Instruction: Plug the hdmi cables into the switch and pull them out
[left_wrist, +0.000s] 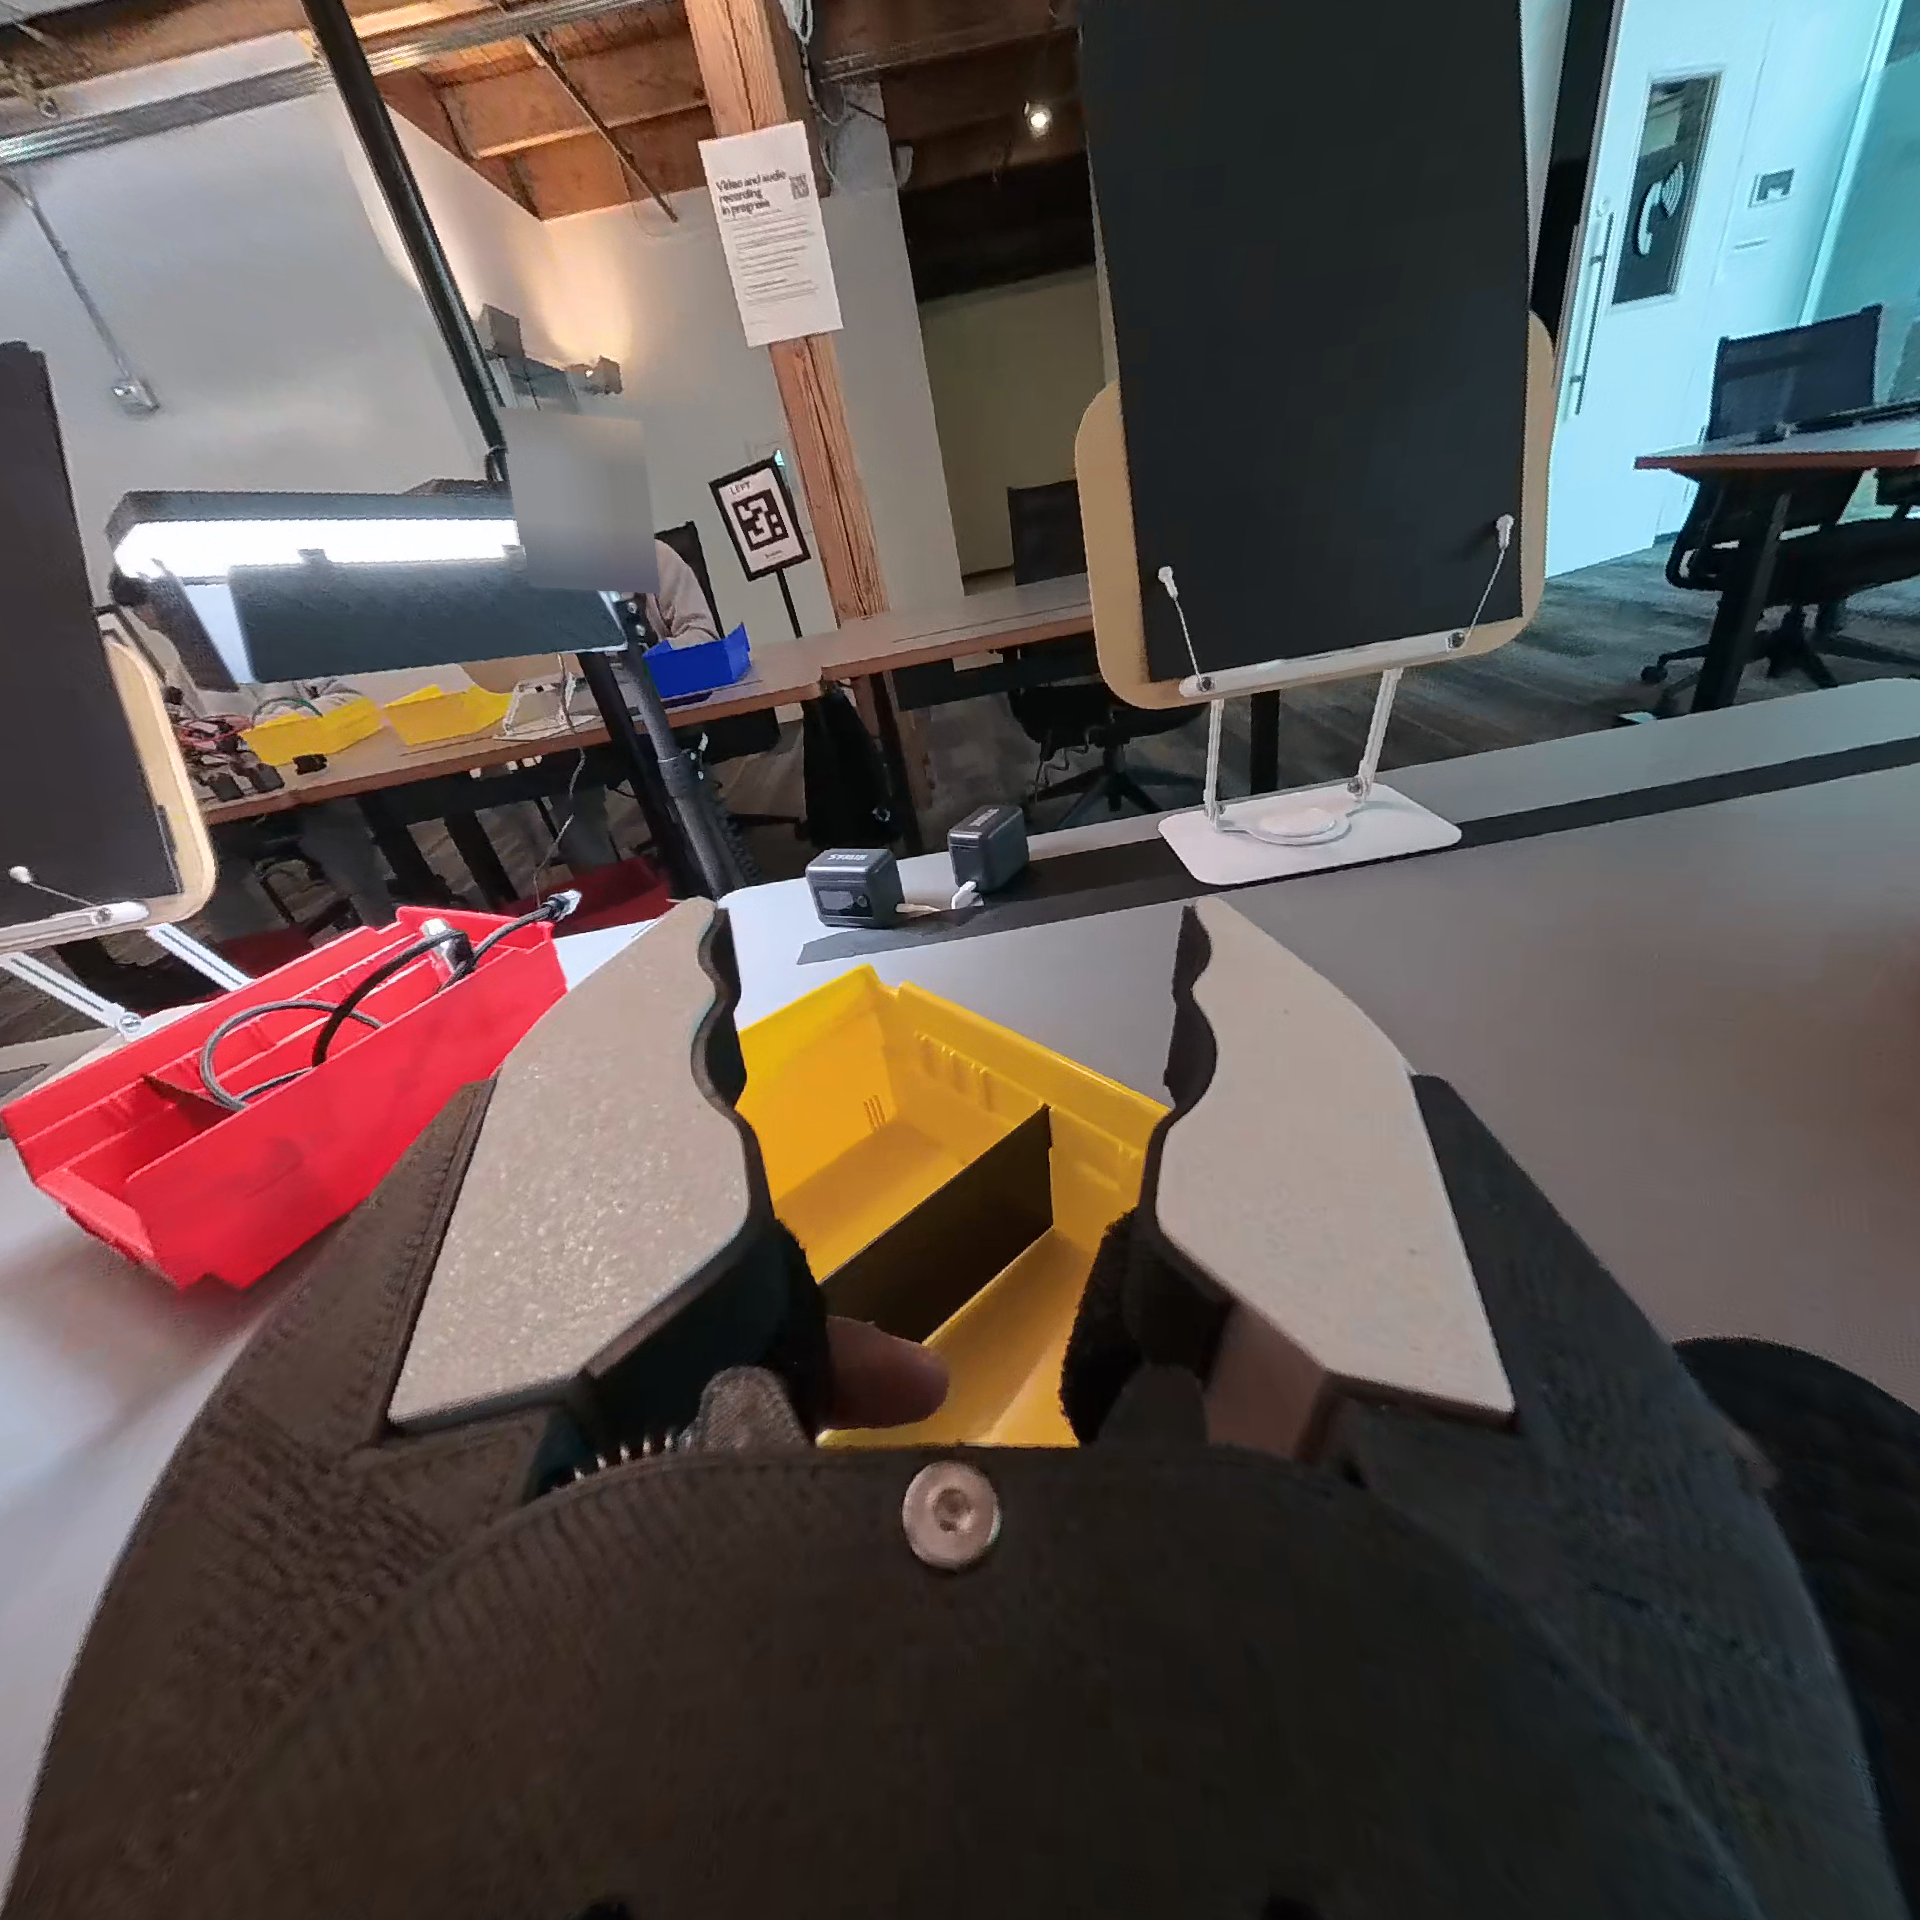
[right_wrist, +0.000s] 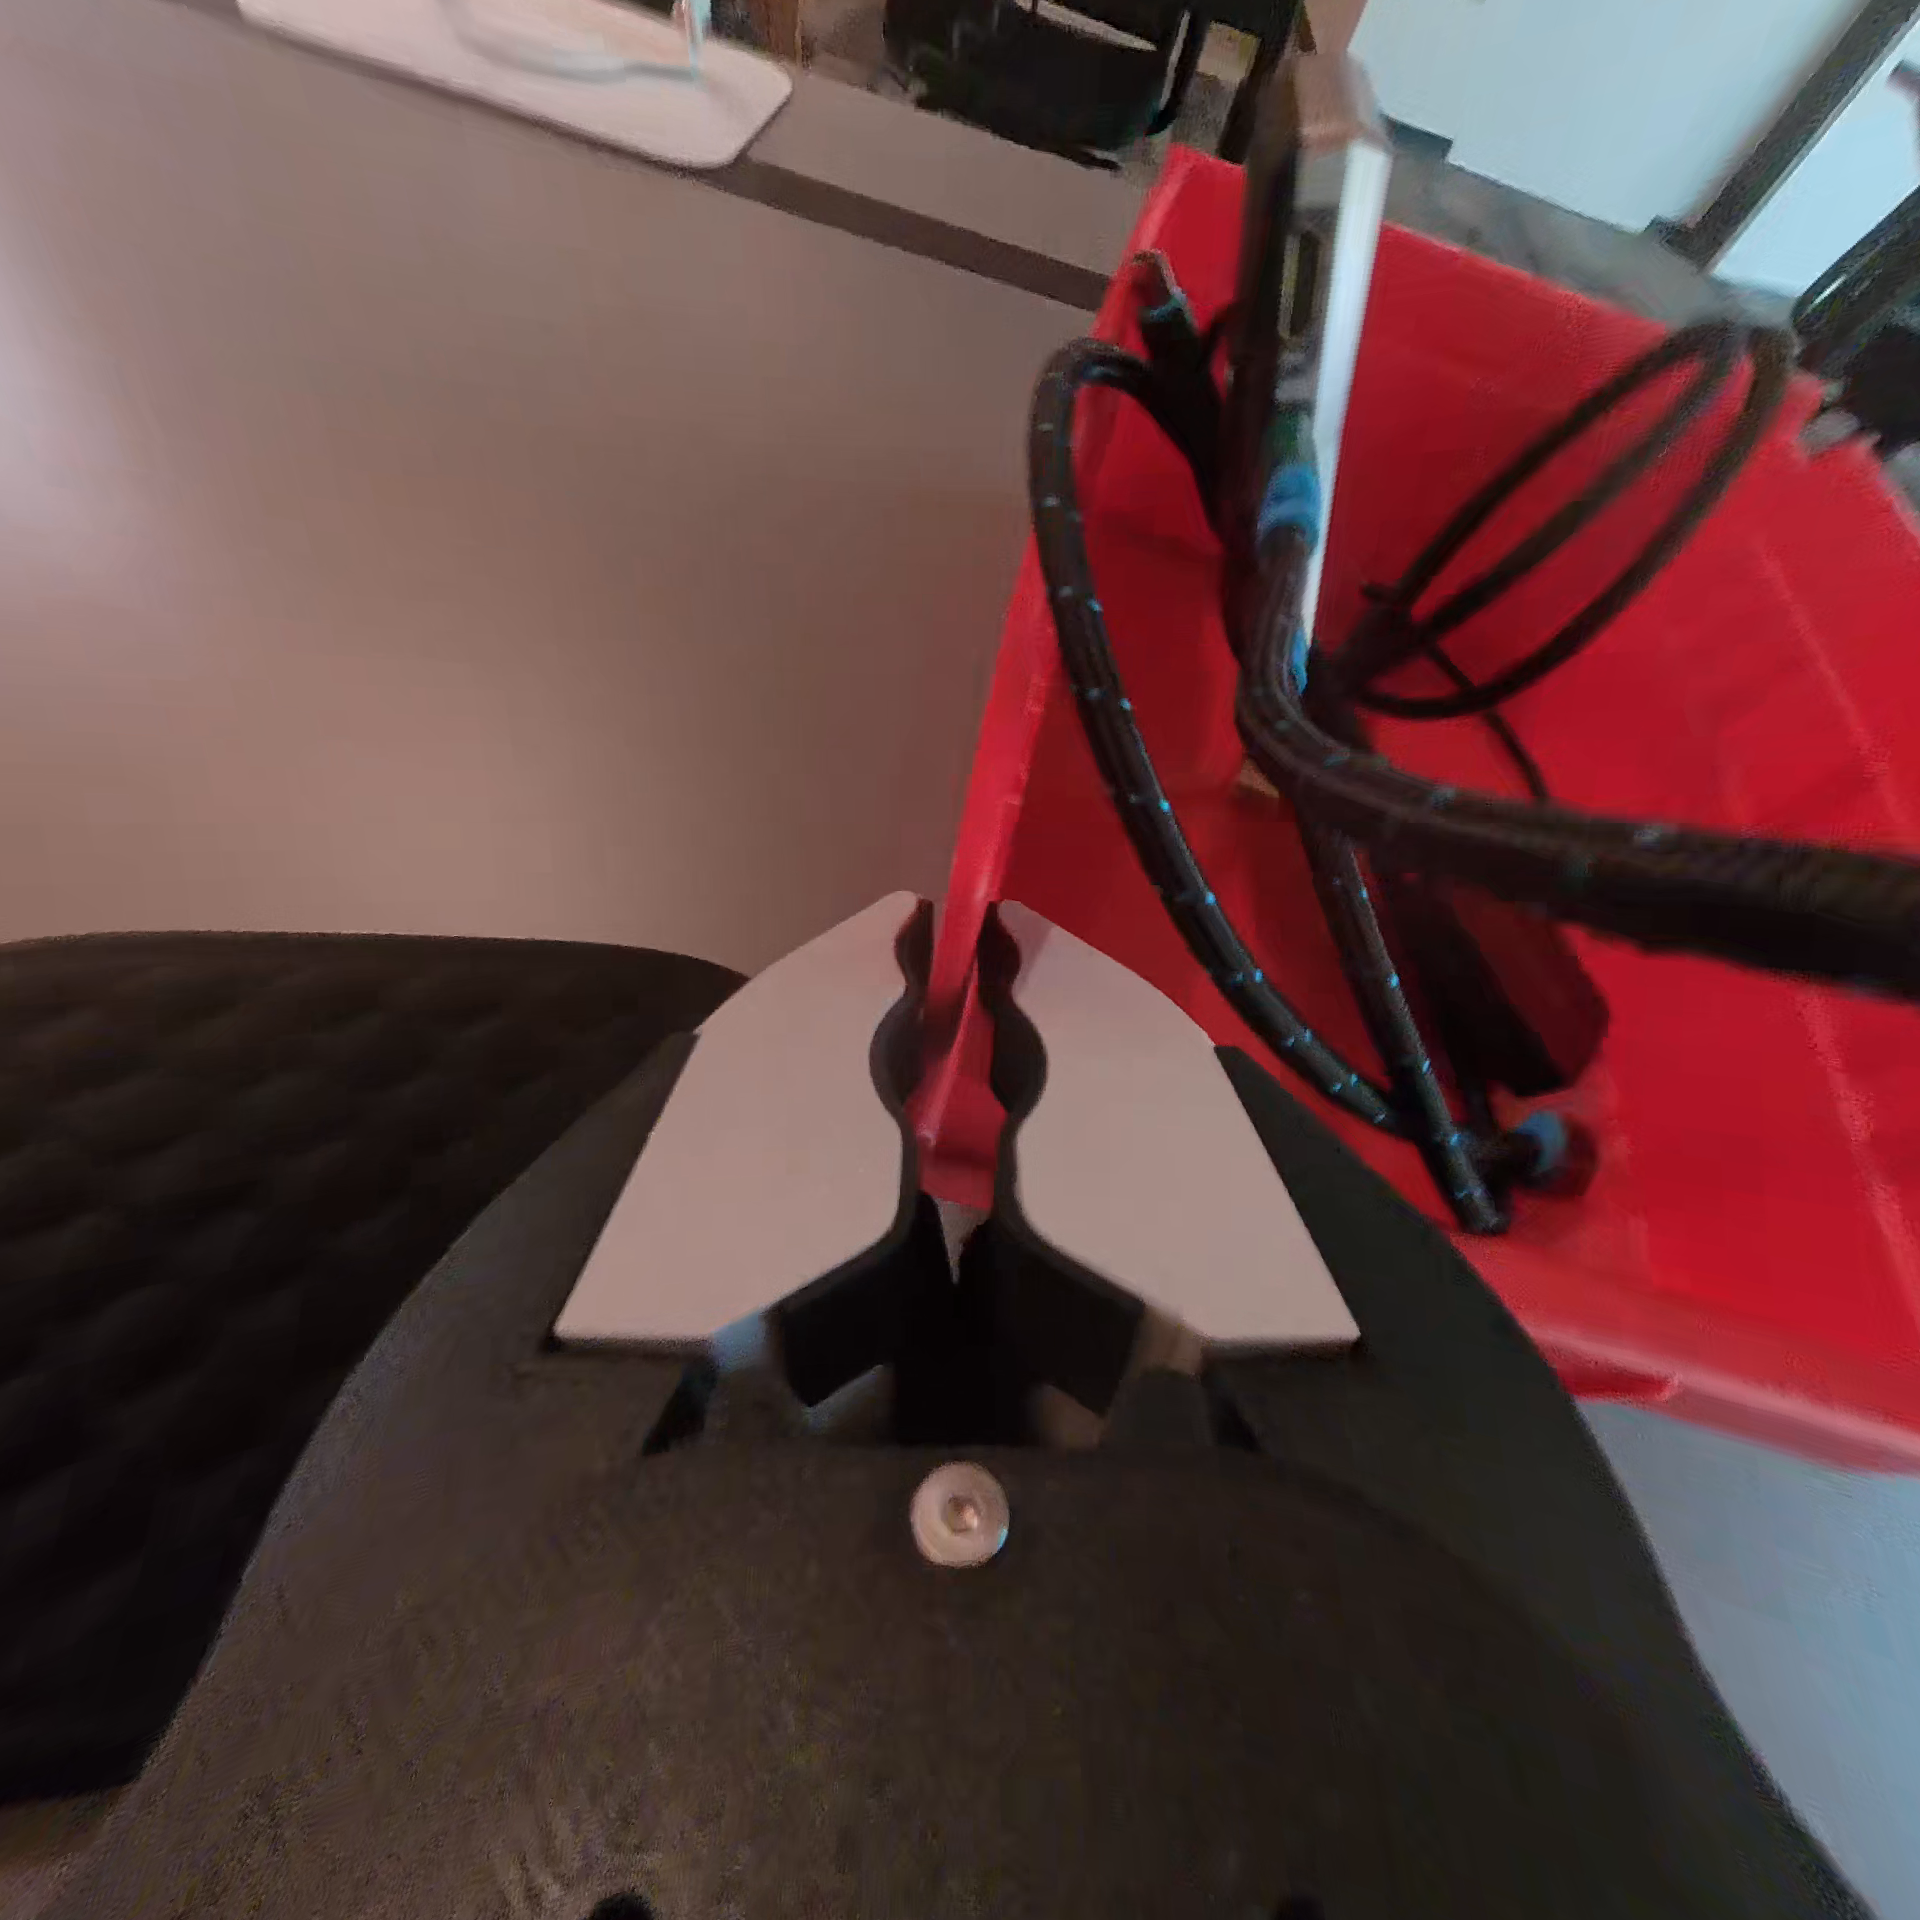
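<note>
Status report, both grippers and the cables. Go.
Left gripper open, over the yellow bin. Right gripper shut on the red bin wall. Cables coiled inside the red bin, none gripped. Switch not clearly seen.

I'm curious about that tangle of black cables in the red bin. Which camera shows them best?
The right wrist view: the cables fill the red bin close up, their braided sleeves plain, though slightly blurred. The left wrist view shows only thin loops of cable in that bin, off to one side.
</note>
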